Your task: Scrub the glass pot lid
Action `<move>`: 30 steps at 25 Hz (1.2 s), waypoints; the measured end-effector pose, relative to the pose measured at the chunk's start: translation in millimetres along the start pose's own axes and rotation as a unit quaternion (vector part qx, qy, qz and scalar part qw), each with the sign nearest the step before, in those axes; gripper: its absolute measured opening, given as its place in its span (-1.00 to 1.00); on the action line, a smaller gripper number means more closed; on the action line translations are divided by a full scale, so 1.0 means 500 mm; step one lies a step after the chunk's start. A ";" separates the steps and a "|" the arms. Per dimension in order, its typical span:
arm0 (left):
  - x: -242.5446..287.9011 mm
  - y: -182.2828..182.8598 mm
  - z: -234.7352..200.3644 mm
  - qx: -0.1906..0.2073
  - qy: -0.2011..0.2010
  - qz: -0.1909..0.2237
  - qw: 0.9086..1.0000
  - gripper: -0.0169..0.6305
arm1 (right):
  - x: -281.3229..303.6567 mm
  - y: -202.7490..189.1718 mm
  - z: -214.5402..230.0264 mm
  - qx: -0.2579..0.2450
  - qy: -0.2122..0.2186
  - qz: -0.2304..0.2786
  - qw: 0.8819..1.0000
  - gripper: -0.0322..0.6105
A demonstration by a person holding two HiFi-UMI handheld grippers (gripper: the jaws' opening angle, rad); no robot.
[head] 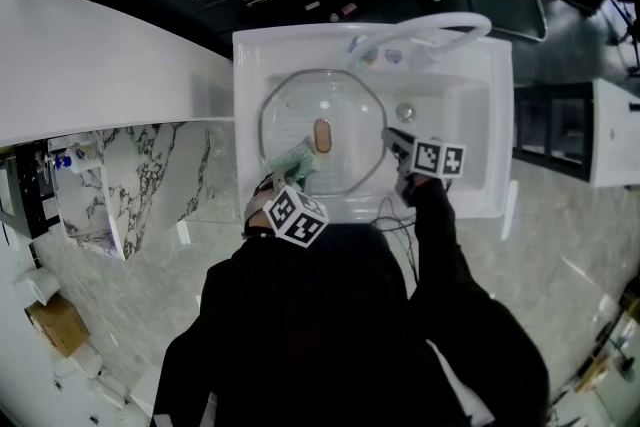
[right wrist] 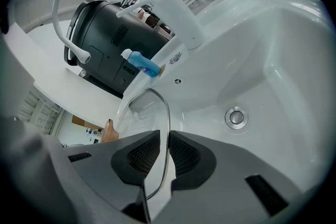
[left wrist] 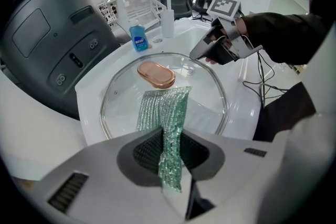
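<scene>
A round glass pot lid (head: 320, 130) with a steel rim and a copper-coloured handle (head: 322, 135) lies tilted over the white sink (head: 470, 105). My left gripper (left wrist: 170, 162) is shut on a green sparkly scrubbing cloth (left wrist: 167, 113) that rests on the lid's glass (left wrist: 163, 92) just below the handle (left wrist: 156, 74). My right gripper (right wrist: 164, 157) is shut on the lid's right rim (right wrist: 167, 128), holding it edge-on. In the head view the left gripper (head: 290, 177) is at the lid's near edge and the right gripper (head: 392, 143) at its right edge.
A curved white tap (head: 430, 25) arches over the sink's back, with a blue soap bottle (left wrist: 138, 38) beside it. The drain (right wrist: 236, 117) sits in the basin's floor. A dark round appliance (left wrist: 47, 34) stands to the left. Cables (left wrist: 265, 81) trail on the counter.
</scene>
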State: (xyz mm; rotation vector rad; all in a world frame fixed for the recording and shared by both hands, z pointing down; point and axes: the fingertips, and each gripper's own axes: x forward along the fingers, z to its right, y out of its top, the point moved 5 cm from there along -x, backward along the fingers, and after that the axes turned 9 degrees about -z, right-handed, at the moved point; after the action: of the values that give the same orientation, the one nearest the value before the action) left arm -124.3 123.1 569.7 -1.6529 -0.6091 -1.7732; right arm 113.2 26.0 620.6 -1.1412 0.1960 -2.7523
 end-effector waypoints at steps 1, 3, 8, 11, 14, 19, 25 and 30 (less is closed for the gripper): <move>-0.001 0.000 0.002 -0.005 -0.001 0.000 1.000 -0.74 | 0.000 -0.001 0.000 0.001 0.001 0.000 1.000 -0.72; -0.003 0.001 0.007 -0.015 -0.006 0.001 1.000 -0.74 | 0.000 -0.001 -0.002 0.001 0.003 0.002 1.000 -0.72; -0.006 0.006 0.016 -0.041 -0.023 0.003 0.999 -0.74 | 0.001 0.003 -0.005 0.000 0.009 0.005 1.000 -0.72; -0.005 0.007 0.027 -0.048 -0.032 0.000 0.998 -0.74 | 0.001 0.002 -0.004 0.001 0.010 0.005 1.000 -0.72; -0.005 0.009 0.036 -0.048 -0.041 -0.001 0.998 -0.74 | 0.002 0.001 -0.003 0.002 0.011 0.006 1.000 -0.72; -0.007 0.011 0.044 -0.049 -0.054 -0.002 0.997 -0.74 | 0.000 0.001 -0.007 0.001 0.008 0.005 1.000 -0.72; -0.010 0.021 0.067 -0.038 -0.066 -0.003 0.997 -0.74 | -0.001 0.003 -0.007 -0.001 0.009 0.002 1.000 -0.72; -0.009 0.024 0.072 -0.038 -0.075 -0.003 0.996 -0.74 | 0.001 0.003 -0.007 0.001 0.015 0.001 1.000 -0.72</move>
State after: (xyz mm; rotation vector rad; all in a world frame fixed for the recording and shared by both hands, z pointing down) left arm -90.2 140.9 567.9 -1.8515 -0.6212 -1.7060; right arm 110.6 24.5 618.5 -1.0995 0.1973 -2.7675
